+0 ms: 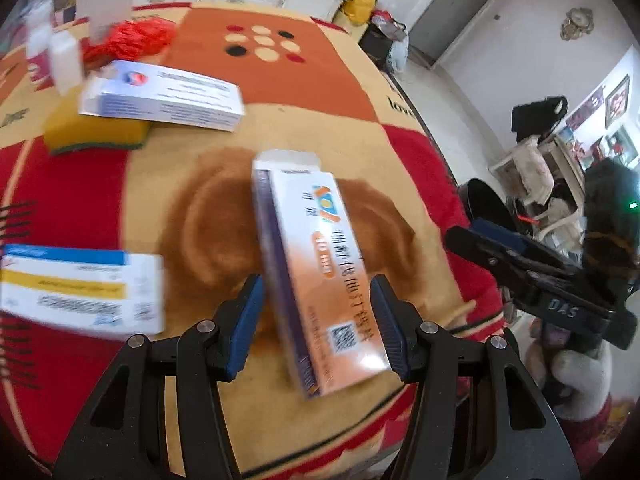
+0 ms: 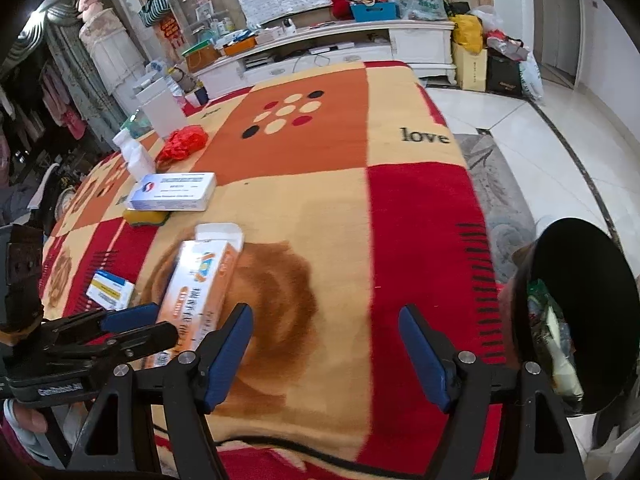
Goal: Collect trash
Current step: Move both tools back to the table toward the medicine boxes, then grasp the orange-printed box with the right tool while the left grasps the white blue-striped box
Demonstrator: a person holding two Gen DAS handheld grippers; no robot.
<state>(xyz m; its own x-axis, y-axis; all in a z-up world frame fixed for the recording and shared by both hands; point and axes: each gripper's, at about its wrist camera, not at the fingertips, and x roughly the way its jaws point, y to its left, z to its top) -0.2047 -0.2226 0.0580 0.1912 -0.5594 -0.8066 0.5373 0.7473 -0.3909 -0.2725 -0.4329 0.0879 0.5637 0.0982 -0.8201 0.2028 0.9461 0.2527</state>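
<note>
Straddling the long orange-and-white carton (image 1: 316, 268), your left claw (image 1: 316, 324) stands part open, its ribbed blue pads (image 1: 248, 320) just off the glossy cardboard sides, not pressing. Your right claw (image 2: 326, 356) gapes wide over the fuzzy patchwork blanket (image 2: 416, 220) on the bench, holding nothing. The carton lies flat near the blanket's front edge; a black round bin (image 2: 588, 280) with wrappers inside sits at the right.
</note>
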